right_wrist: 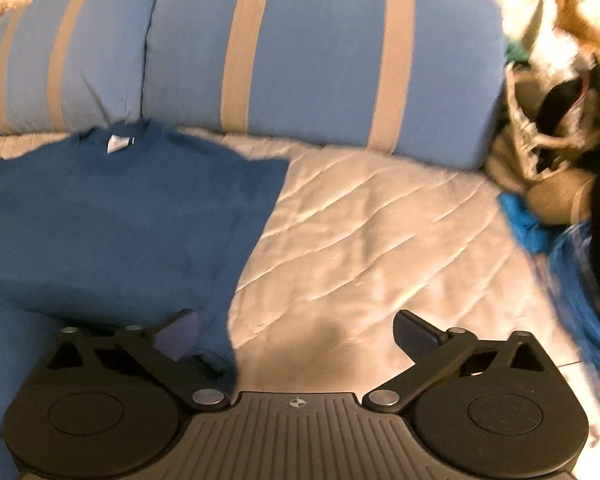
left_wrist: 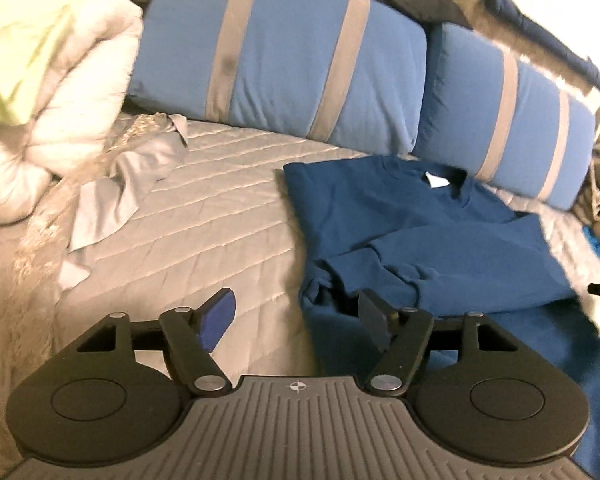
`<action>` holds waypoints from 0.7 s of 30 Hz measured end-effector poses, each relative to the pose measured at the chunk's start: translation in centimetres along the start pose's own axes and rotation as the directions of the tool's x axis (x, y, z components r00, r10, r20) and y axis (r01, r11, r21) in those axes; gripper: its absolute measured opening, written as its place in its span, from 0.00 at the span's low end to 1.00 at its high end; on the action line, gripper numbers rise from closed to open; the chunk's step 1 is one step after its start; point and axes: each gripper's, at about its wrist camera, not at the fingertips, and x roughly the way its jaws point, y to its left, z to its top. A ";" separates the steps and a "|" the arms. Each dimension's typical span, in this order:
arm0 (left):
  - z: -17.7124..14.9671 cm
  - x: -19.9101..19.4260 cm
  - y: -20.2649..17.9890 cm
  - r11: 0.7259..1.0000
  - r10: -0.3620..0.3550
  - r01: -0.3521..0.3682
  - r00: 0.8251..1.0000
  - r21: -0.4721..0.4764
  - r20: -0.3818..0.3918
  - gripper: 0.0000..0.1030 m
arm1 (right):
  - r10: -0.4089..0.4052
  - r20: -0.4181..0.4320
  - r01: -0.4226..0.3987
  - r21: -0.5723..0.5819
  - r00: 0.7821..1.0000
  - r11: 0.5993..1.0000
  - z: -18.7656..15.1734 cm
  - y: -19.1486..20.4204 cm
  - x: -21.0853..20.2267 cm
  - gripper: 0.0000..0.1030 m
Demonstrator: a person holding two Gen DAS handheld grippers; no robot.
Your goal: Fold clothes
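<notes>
A: Left wrist view is showing the left gripper [left_wrist: 296, 320] released, gripping nothing; the blue t-shirt [left_wrist: 412, 232] is lying ahead and to its right on the bed [left_wrist: 204, 200].

B: Agreed. 1 sleeve is lying folded inward, likely a fold just laid down. The right gripper [right_wrist: 296, 338] is spreading wide, empty, the shirt lying ahead-left, its edge reaching the left finger.

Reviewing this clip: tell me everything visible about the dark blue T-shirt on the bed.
The dark blue T-shirt is plain, soft knit cloth with a white label inside the round collar. It lies partly folded on the quilted grey bedspread, collar toward the striped blue pillows, one sleeve folded across the body, lower cloth bunched and wrinkled. Neither tool grips it; both stand open above its near edge.
</notes>
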 end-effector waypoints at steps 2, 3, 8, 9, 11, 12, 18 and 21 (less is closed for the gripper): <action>-0.3 -1.5 0.5 0.999 -0.030 0.031 0.999 -0.028 0.010 0.66 | 0.002 0.017 -0.002 0.002 1.000 1.000 0.1 -0.6 -1.9 1.00; -0.5 -2.3 0.8 0.998 -0.049 0.050 0.999 -0.042 0.014 0.66 | 0.011 0.026 -0.012 0.010 1.000 1.000 0.1 -1.0 -2.9 1.00; -2.3 -4.7 1.6 0.994 -0.101 0.102 0.995 -0.038 0.017 0.66 | 0.054 0.071 -0.056 0.028 0.996 0.998 -0.9 -2.7 -8.6 1.00; -2.7 -5.0 1.7 0.994 -0.106 0.106 0.994 -0.038 0.010 0.66 | 0.053 0.076 -0.056 0.032 0.996 0.998 -1.2 -2.9 -9.6 1.00; -3.6 -5.8 2.2 0.988 -0.144 0.144 0.990 -0.060 0.006 0.66 | 0.052 0.085 -0.056 0.041 0.995 0.998 -1.9 -3.5 -11.6 1.00; -4.0 -6.1 2.5 0.983 -0.171 0.171 0.985 -0.075 0.006 0.66 | 0.055 0.084 -0.059 0.051 0.995 0.997 -2.3 -4.1 -12.5 1.00; -6.1 -7.9 3.8 0.928 -0.333 0.331 0.943 -0.168 0.017 0.66 | 0.077 0.081 -0.086 0.111 0.994 0.990 -4.7 -7.0 -16.5 1.00; -7.3 -8.2 4.2 0.895 -0.400 0.396 0.916 -0.206 0.025 0.66 | 0.099 0.059 -0.106 0.125 0.993 0.987 -6.0 -7.7 -17.7 1.00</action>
